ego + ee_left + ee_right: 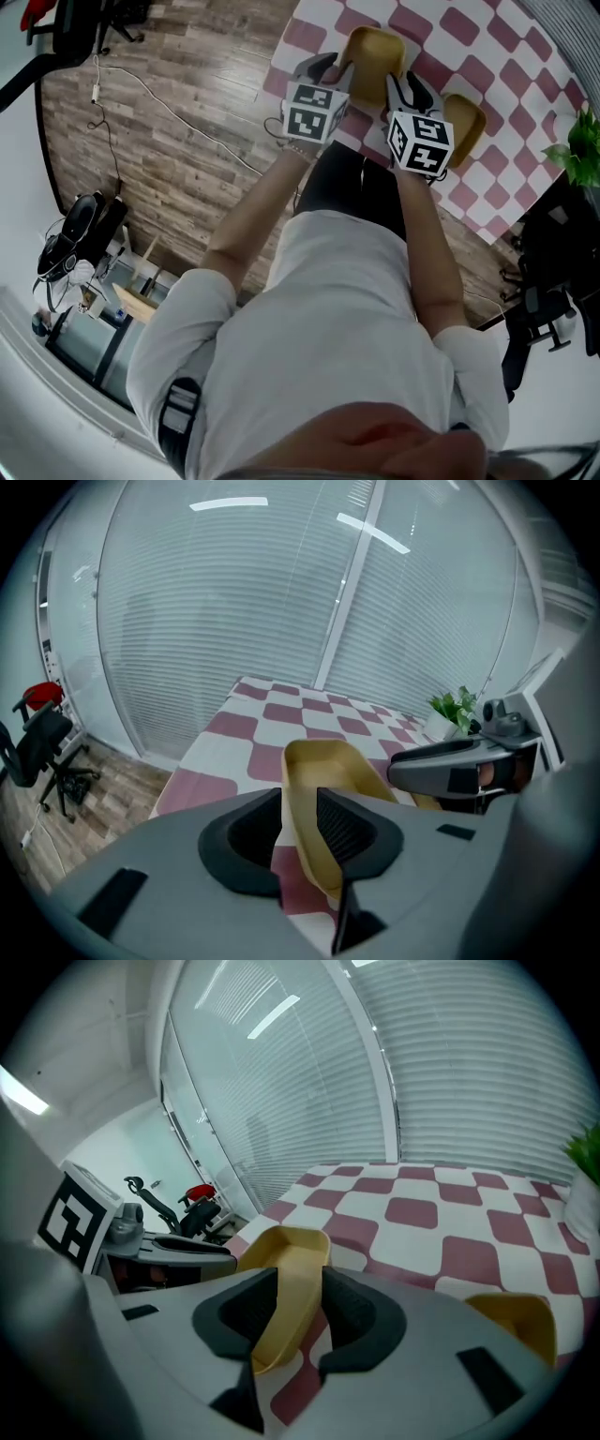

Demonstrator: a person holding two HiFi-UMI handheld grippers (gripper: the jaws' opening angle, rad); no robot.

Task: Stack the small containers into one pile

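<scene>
My left gripper [298, 797] has its ribbed black rubber pads [352, 832] standing apart. The thin wall of the yellow container [328, 761] rises between them, lying along the right-hand pad and not squeezed. My right gripper [300, 1279] is the same: pads apart, with the container's opposite wall between them, leaning toward the left-hand pad.

The container is smooth, matte mustard plastic, an oblong tub with rounded corners and a slightly flared rim. It sits mouth up near the table's edge closest to me, its long axis running away from both grippers.

Just right of my right gripper lies a second container [466, 127] of the same make, also mouth up and apart from the first. Both rest on a flat checked cloth [272, 714] of dusty-red rounded squares on white. Farther off stand a leafy green plant [457, 708] and a glass wall [234, 621] with fine horizontal slats.
</scene>
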